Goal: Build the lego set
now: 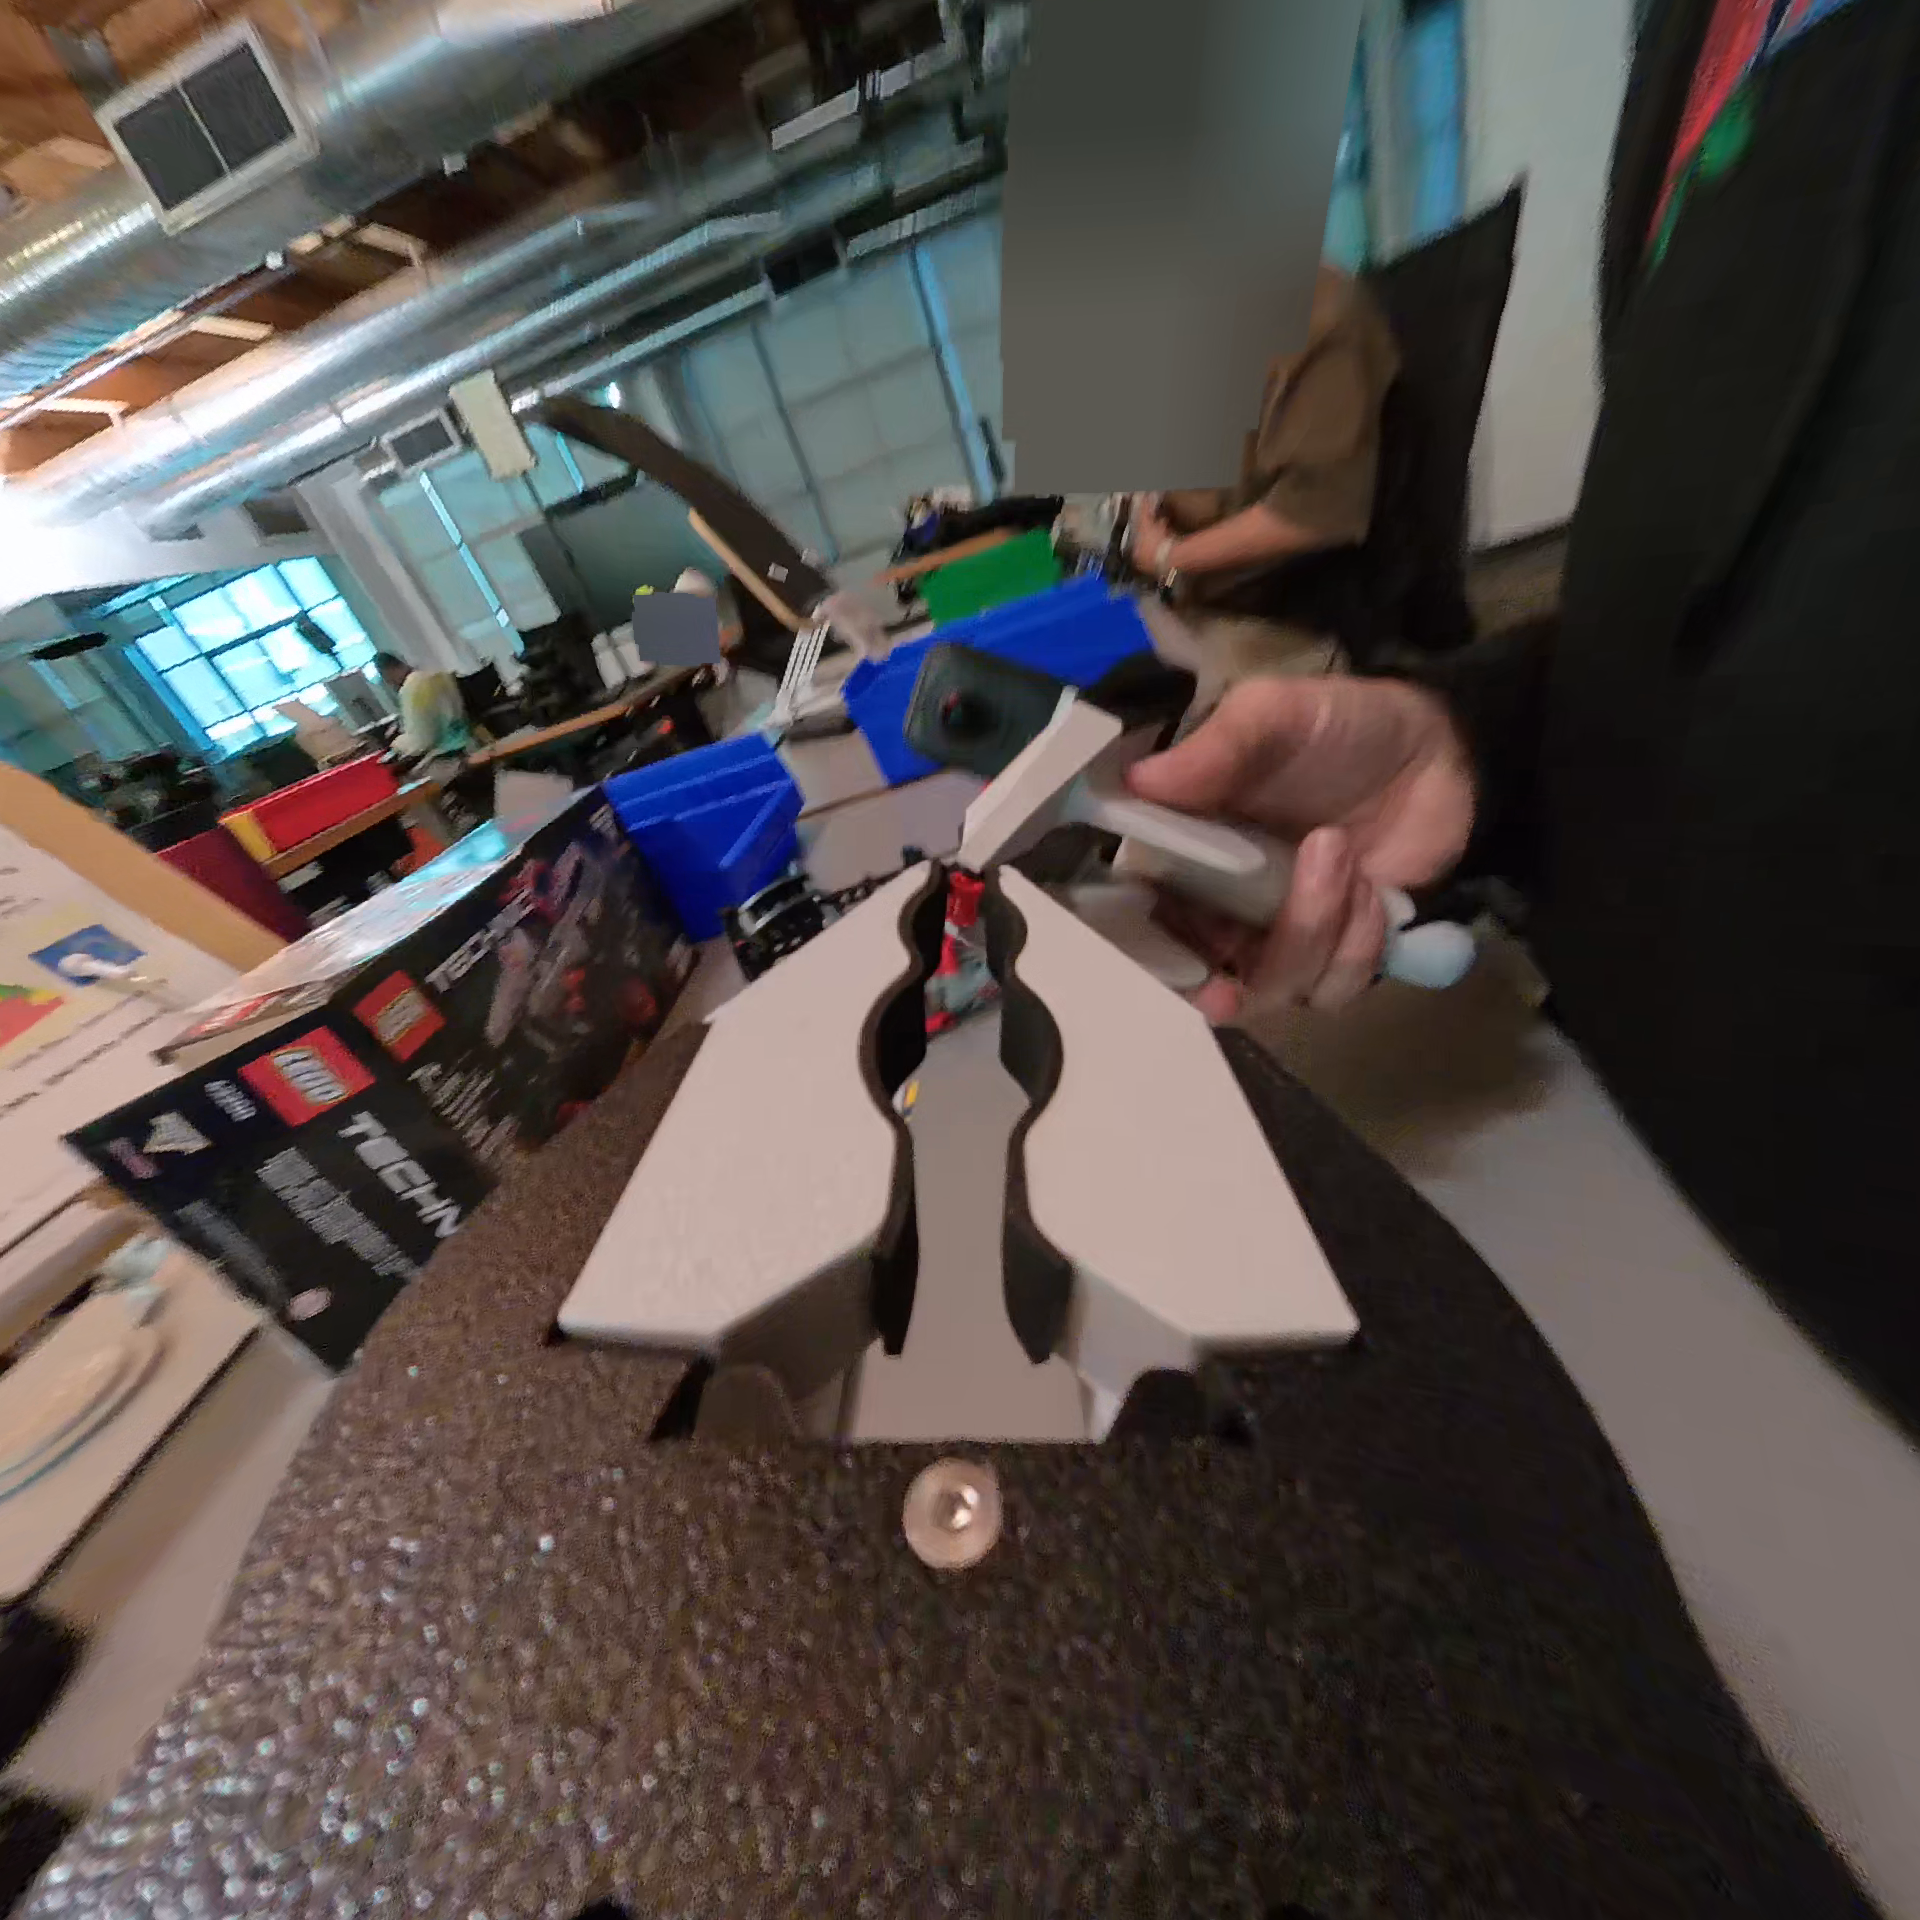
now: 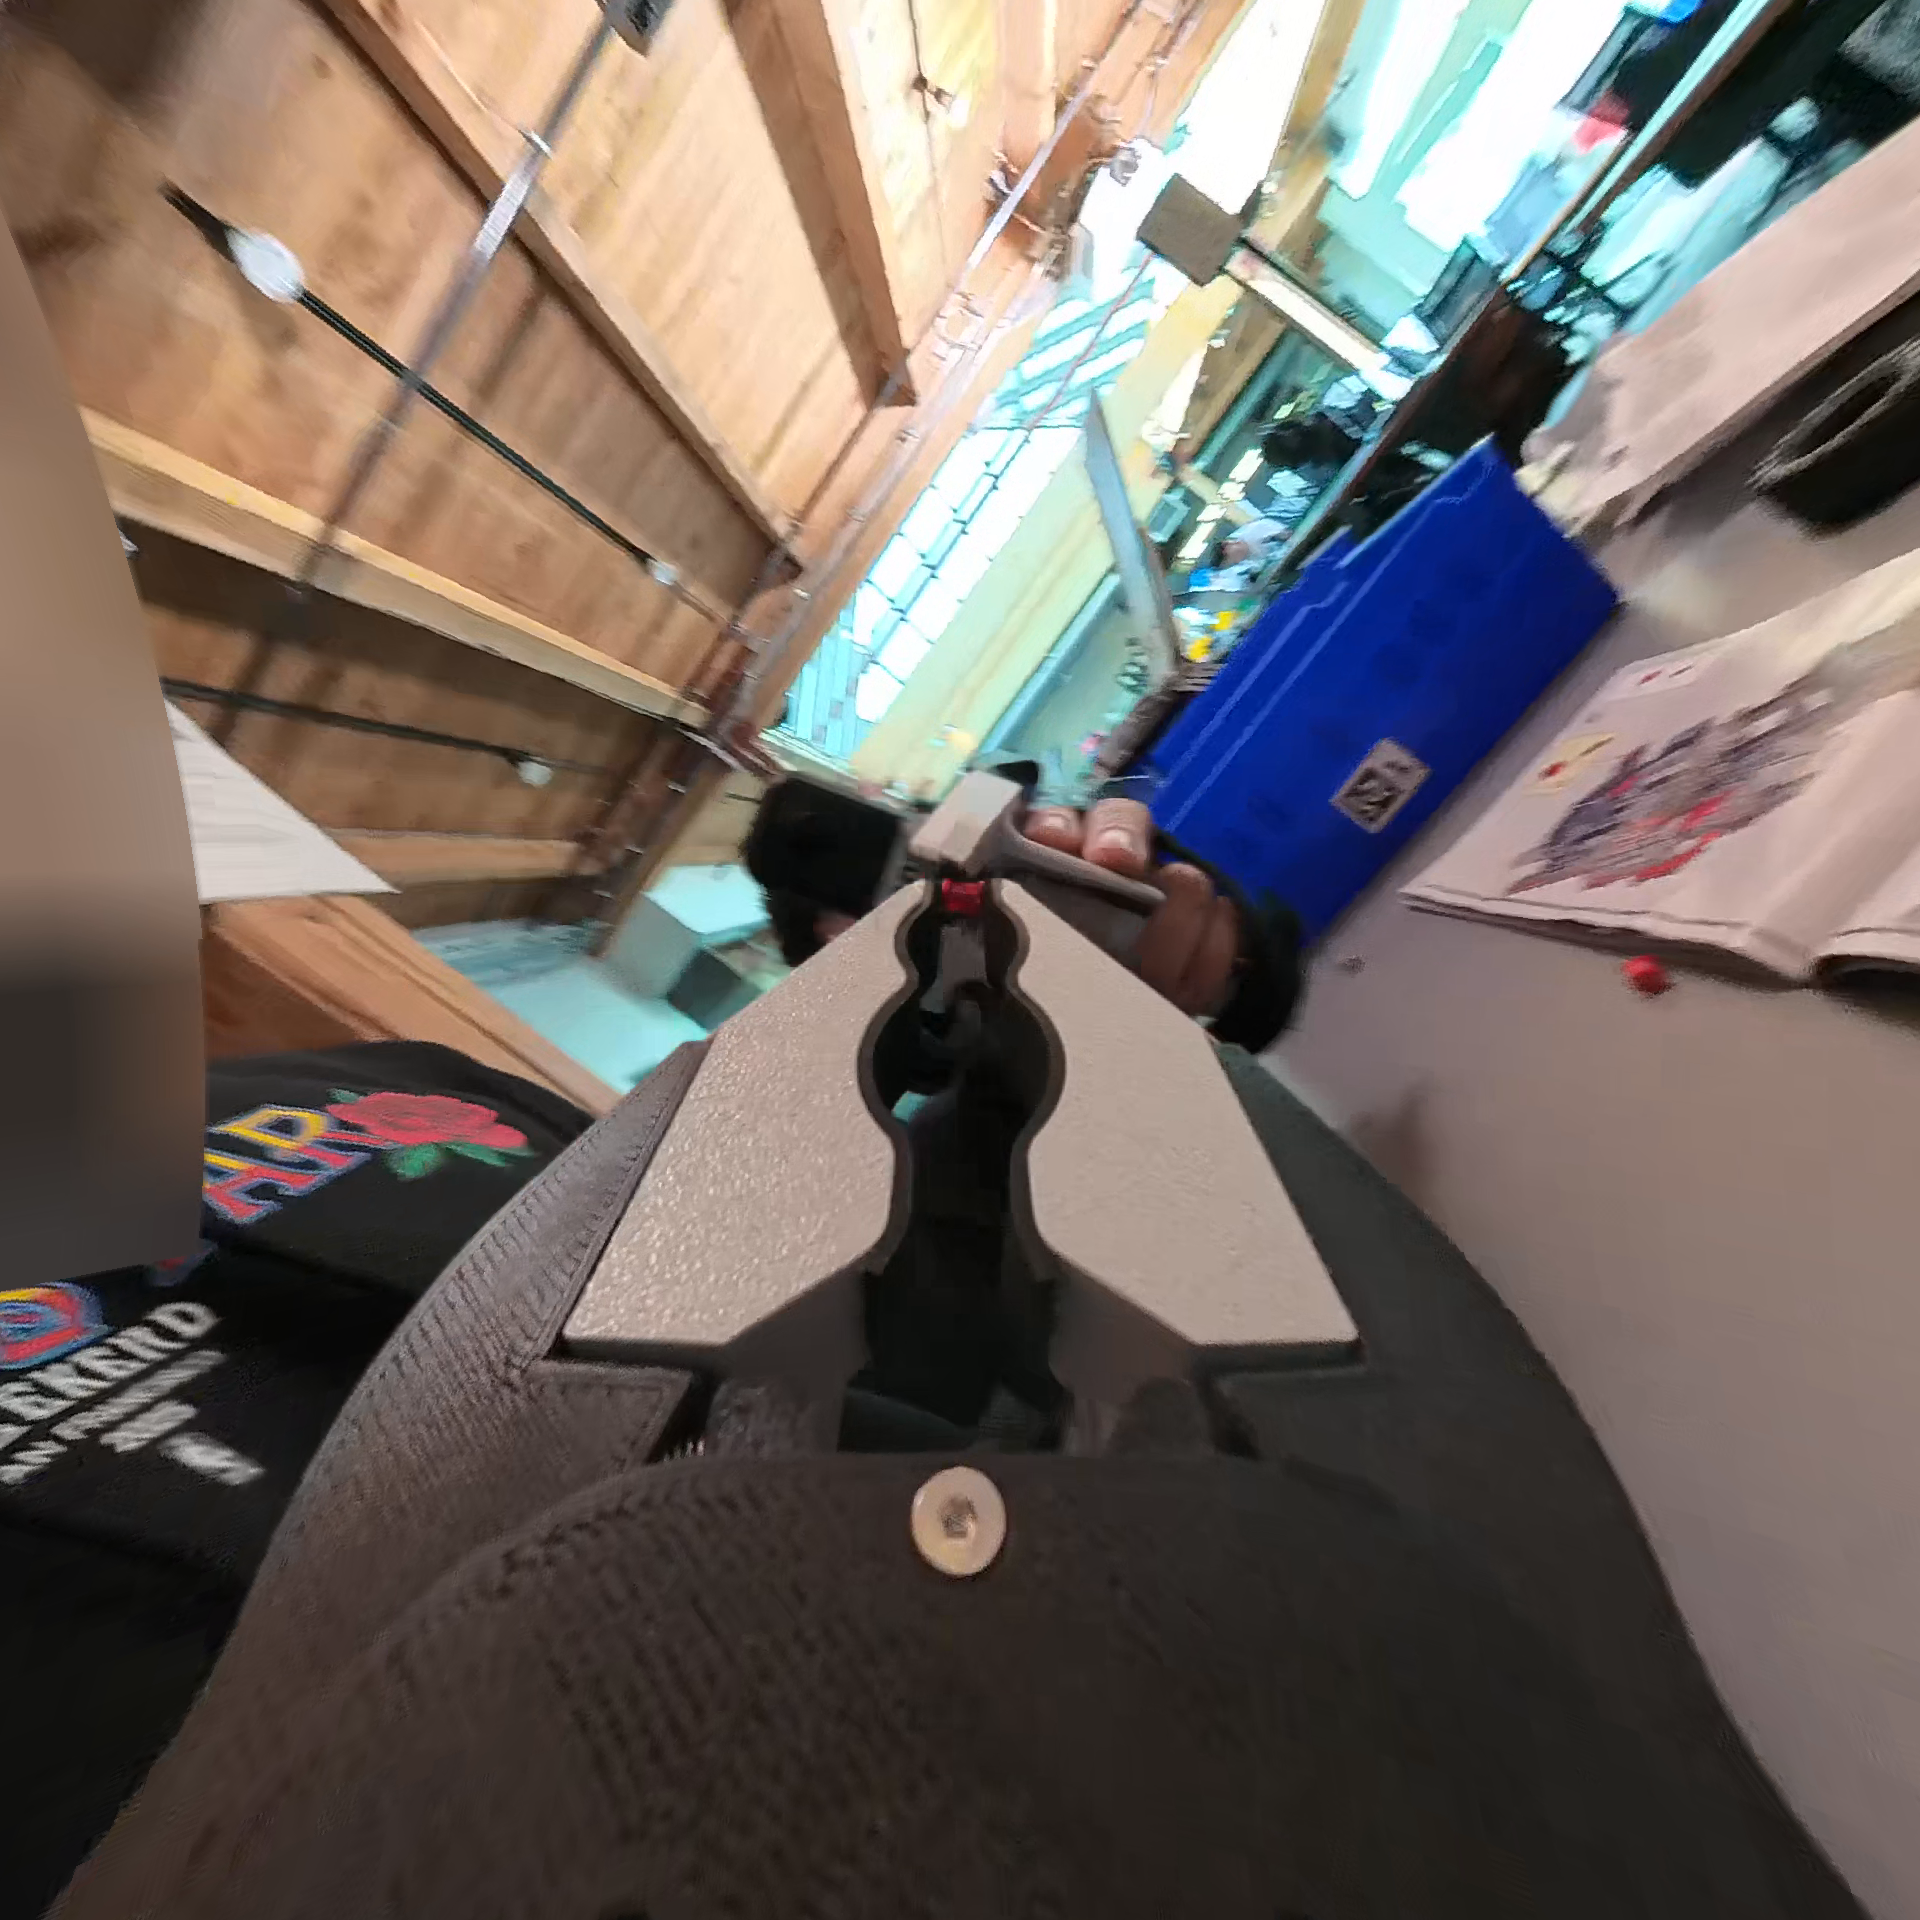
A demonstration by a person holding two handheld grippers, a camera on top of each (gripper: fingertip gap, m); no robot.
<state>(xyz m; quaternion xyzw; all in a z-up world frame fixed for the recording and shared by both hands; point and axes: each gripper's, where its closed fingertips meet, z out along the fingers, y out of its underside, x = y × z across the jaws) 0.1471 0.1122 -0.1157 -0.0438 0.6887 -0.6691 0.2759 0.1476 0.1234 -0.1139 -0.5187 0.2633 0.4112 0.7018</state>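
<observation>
In the left wrist view my left gripper [image 1: 964, 883] is raised off the table and closed on a small red and grey lego assembly [image 1: 961, 940] near its fingertips. The right gripper [image 1: 1039, 800], held by a hand [image 1: 1320, 821], meets it tip to tip from above right. In the right wrist view my right gripper [image 2: 961, 896] is closed on a small red lego piece [image 2: 961, 896] at its tips, with a dark grey lego part [image 2: 951, 1003] in the gap behind. The left gripper [image 2: 971, 821] faces it, held by a hand [image 2: 1174, 935].
A black lego box [image 1: 395, 1060] lies at the left, blue bins [image 1: 717, 821] behind it, and a black lego chassis part [image 1: 779, 914] on the table. An open instruction booklet [image 2: 1683, 831], a loose red piece [image 2: 1645, 975] and a blue bin [image 2: 1371, 707] are at the right. A person's black-clad torso [image 1: 1745, 623] is close. Left and right tips are no more than a few centimetres apart.
</observation>
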